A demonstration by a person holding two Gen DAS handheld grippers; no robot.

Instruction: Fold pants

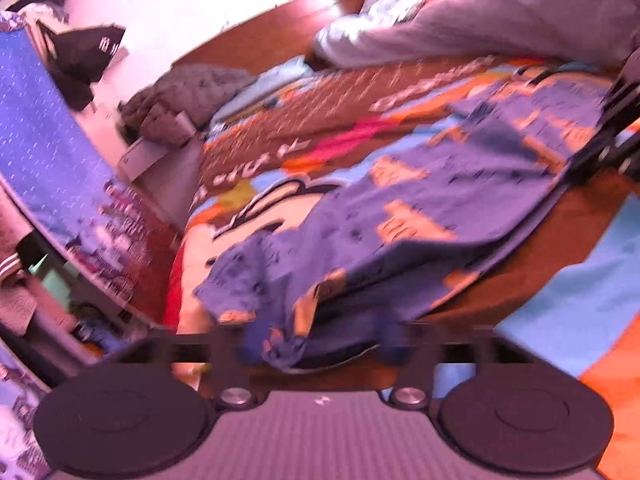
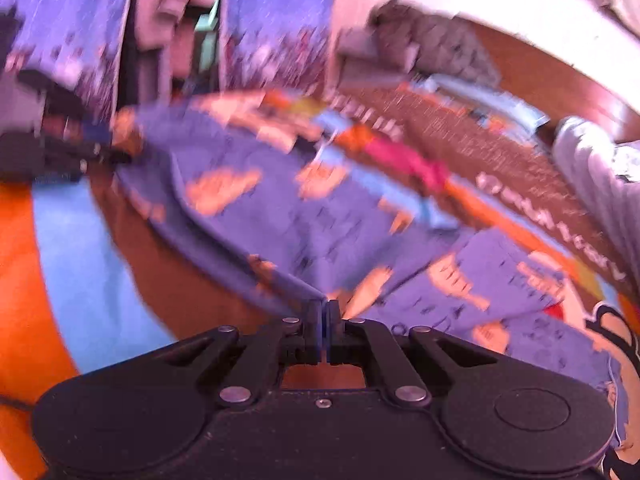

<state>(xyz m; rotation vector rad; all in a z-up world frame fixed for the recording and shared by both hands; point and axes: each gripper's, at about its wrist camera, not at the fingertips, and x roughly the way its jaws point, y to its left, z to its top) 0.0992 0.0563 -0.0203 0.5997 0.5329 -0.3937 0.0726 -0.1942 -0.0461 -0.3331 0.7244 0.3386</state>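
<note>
The pants (image 1: 420,208) are blue-purple with orange patches and lie spread over a bright cartoon bedspread (image 1: 260,216). In the left wrist view, my left gripper (image 1: 320,344) has its fingers spread wide, with a bunched edge of the pants lying between them; the view is blurred. My right gripper (image 2: 323,316) is shut on an edge of the pants (image 2: 280,216) and lifts it into a ridge. The right gripper also shows at the far right of the left view (image 1: 616,120), and the left gripper at the far left of the right view (image 2: 80,152).
A grey pillow or quilt (image 1: 480,20) lies at the head of the bed. A grey crumpled garment (image 1: 188,96) sits at the bed's far edge by a wooden frame (image 1: 280,32). A blue patterned curtain (image 1: 44,140) hangs at the left.
</note>
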